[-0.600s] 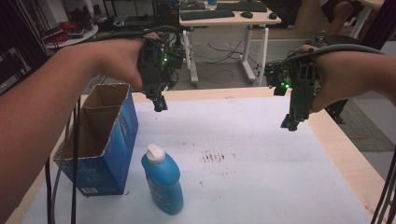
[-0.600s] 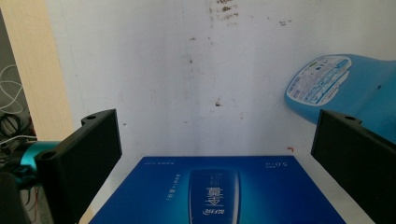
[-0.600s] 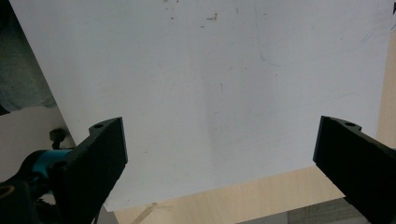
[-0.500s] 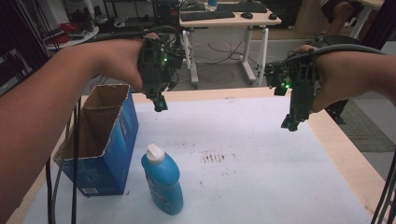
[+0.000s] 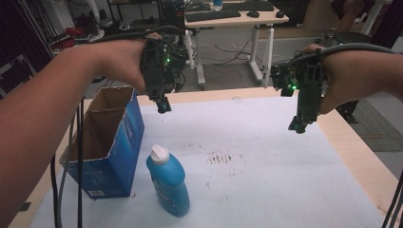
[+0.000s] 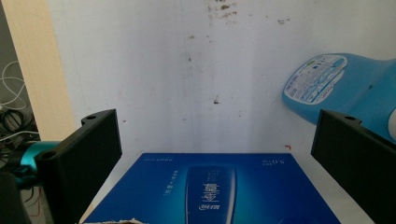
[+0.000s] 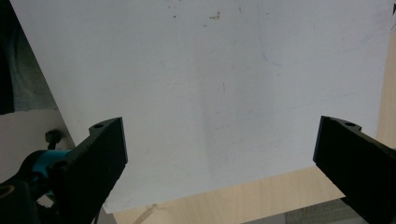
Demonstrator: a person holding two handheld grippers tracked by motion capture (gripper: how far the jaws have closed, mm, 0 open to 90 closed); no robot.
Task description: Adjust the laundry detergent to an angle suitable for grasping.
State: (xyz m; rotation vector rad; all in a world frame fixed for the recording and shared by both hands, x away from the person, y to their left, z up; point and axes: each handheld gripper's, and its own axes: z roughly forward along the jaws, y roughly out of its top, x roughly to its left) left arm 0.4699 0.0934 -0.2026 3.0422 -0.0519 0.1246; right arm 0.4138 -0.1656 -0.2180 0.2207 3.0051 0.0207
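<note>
both grippers, left (image 5: 161, 107) and right (image 5: 297, 127), hang wide open and empty, seemingly above the box (image 5: 111, 142) and bottle (image 5: 168, 183)

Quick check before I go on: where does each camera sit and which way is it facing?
High view: above the near table edge, facing forward-down; forearms, left gripper, right gripper.
Left gripper view: on that gripper, facing down; open jaws, blue box, bottle.
Right gripper view: facing down; open jaws, white mat.
Shared: high and left gripper views show box and bottle.
</note>
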